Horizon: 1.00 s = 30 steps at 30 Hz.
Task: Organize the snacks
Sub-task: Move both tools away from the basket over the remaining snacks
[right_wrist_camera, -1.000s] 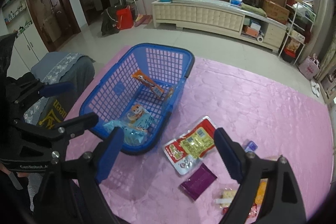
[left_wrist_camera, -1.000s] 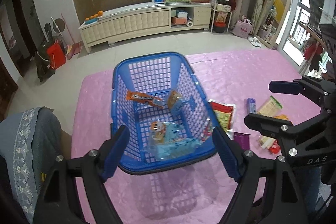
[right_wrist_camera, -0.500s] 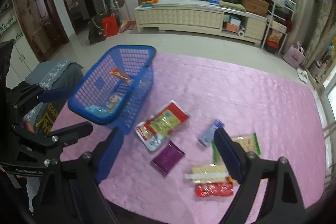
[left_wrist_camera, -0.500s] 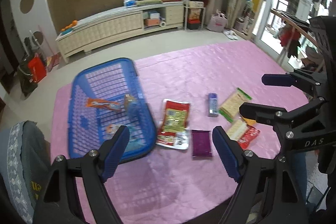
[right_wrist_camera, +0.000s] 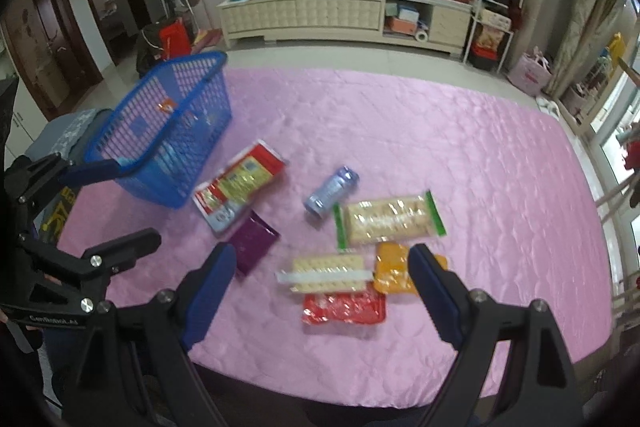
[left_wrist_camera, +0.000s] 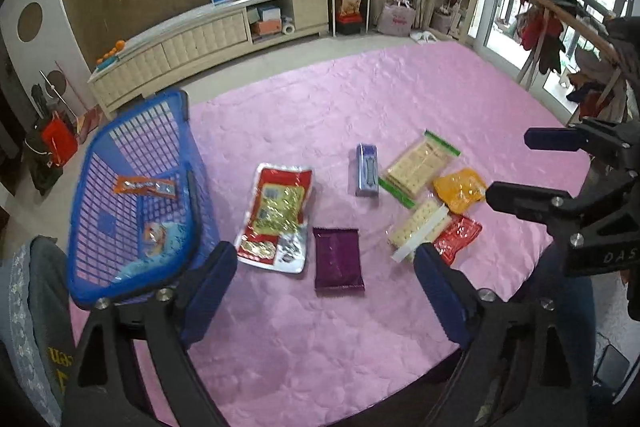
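Pink quilted cloth (left_wrist_camera: 360, 99) covers table in living room. Left wrist view: blue basket (left_wrist_camera: 92, 163) at cloth's left edge, orange packet (left_wrist_camera: 145, 185) inside; red-and-gold pouch (left_wrist_camera: 276, 215) just right of basket, purple packet (left_wrist_camera: 338, 264) beyond it. Left gripper (left_wrist_camera: 325, 291) hangs above purple packet, jaws opening, nothing between.

Right wrist view: cracker packs (right_wrist_camera: 390, 219), orange pouch (right_wrist_camera: 394, 273), red pouch (right_wrist_camera: 344, 309), blue carton (right_wrist_camera: 332, 191) lie well right of basket (right_wrist_camera: 156, 131). Right gripper (right_wrist_camera: 318, 293) above red pouch, jaws wide apart, empty.
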Available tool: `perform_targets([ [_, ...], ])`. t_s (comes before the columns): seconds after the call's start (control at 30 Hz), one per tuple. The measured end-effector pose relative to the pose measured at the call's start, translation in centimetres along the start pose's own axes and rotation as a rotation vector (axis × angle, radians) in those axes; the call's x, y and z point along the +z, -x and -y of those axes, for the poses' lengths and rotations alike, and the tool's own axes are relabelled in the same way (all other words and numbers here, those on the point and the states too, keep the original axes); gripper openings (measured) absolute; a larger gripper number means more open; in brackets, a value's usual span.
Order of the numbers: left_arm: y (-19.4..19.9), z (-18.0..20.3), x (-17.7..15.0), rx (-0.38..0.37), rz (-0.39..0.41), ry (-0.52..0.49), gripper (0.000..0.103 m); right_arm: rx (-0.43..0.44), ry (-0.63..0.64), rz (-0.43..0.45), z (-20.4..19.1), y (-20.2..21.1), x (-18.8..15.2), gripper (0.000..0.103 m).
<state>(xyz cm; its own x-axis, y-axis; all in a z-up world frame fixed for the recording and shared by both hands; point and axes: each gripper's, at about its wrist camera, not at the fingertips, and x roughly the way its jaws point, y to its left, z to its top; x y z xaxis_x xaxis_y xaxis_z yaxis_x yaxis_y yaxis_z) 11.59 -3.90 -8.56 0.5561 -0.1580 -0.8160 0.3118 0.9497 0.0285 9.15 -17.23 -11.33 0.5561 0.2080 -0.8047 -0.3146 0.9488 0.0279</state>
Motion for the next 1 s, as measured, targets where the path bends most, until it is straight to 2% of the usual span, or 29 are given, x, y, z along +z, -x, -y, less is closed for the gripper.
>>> perform_targets([
  [0.07, -0.8, 0.4, -0.5, -0.013, -0.012, 0.003, 0.103, -0.009, -0.004, -0.007, 0.2, -0.6, -1.1, 0.091],
  [0.4, -5.6, 1.5, -3.0, -0.040, -0.095, 0.012, 0.103, -0.019, -0.043, -0.071, 1.2, -4.6, -4.9, 0.092],
  [0.43, -5.9, 1.5, -3.1, -0.044, -0.101, 0.014, 0.103, -0.016, -0.049, -0.078, 1.3, -5.0, -5.0, 0.094],
  [0.5, -6.9, 1.5, -3.3, -0.044, -0.122, 0.014, 0.103, -0.016, -0.071, -0.083, 1.7, -5.9, -5.4, 0.103],
  [0.63, -8.9, 1.3, -3.4, -0.038, -0.156, 0.017, 0.103, -0.019, -0.093, -0.106, 2.2, -7.4, -5.6, 0.103],
  [0.93, -13.0, -0.2, -2.5, -0.088, -0.218, 0.059, 0.103, -0.039, -0.112, -0.119, 3.1, -9.8, -5.3, 0.103],
  [1.0, -13.7, -0.4, -2.3, -0.095, -0.229, 0.059, 0.099, -0.035, -0.120, -0.123, 3.3, -10.2, -5.2, 0.103],
])
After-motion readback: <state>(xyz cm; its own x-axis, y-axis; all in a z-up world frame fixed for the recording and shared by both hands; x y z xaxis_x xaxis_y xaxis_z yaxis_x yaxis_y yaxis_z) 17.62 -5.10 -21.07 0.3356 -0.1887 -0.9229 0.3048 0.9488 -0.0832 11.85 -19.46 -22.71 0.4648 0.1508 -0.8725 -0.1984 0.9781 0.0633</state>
